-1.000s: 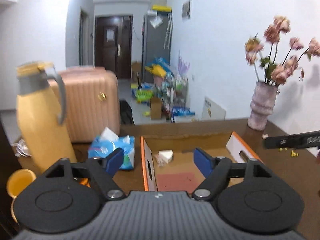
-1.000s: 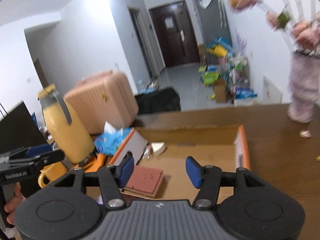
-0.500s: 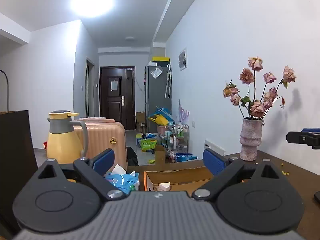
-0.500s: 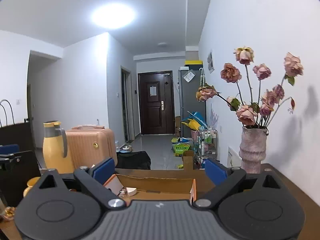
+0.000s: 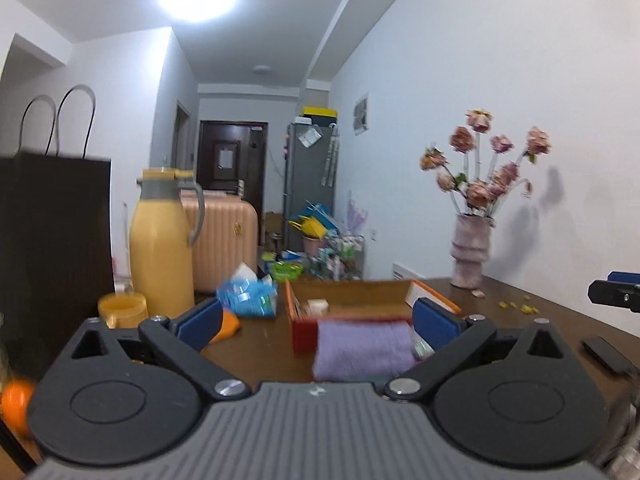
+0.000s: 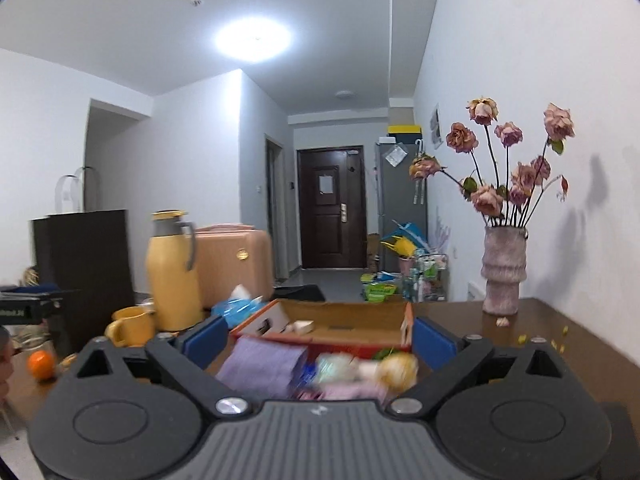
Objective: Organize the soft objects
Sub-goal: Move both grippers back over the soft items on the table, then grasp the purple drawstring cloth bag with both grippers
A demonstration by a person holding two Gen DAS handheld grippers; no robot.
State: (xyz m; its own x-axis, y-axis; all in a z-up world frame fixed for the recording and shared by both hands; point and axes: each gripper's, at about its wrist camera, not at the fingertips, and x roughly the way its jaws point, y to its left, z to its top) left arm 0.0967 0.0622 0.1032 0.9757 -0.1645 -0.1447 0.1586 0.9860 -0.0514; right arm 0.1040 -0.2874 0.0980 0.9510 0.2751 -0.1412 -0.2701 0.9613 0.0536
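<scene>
Both claws have just been opening, and now they stand as wide as they go with nothing held. The left claw (image 5: 316, 316) and the right claw (image 6: 318, 338) have pulled back and now look level across the bench (image 5: 520, 320).

Right in front of the cardboard box (image 6: 344, 314), nearest the claws, lies a folded purple towel (image 5: 362, 346). In the right claw's view there is a small blurry doll (image 6: 376, 368) next to the towel, lying on something pink. I cannot tell what the pink thing is. These soft things are outside the box, touching or almost touching its front wall. A second ago the claws were up over the box; now the pile in front of it has come into view.

Inside the box sits a small white block (image 5: 318, 305). I think a new pick is about to start, with the towel the closest one to grab.

Left of the box is a blue tissue pack (image 5: 248, 298), then a yellow jug (image 5: 162, 240) and a yellow cup (image 6: 130, 326). Right of the box, farther back, stands a vase of dried roses (image 6: 504, 276).
</scene>
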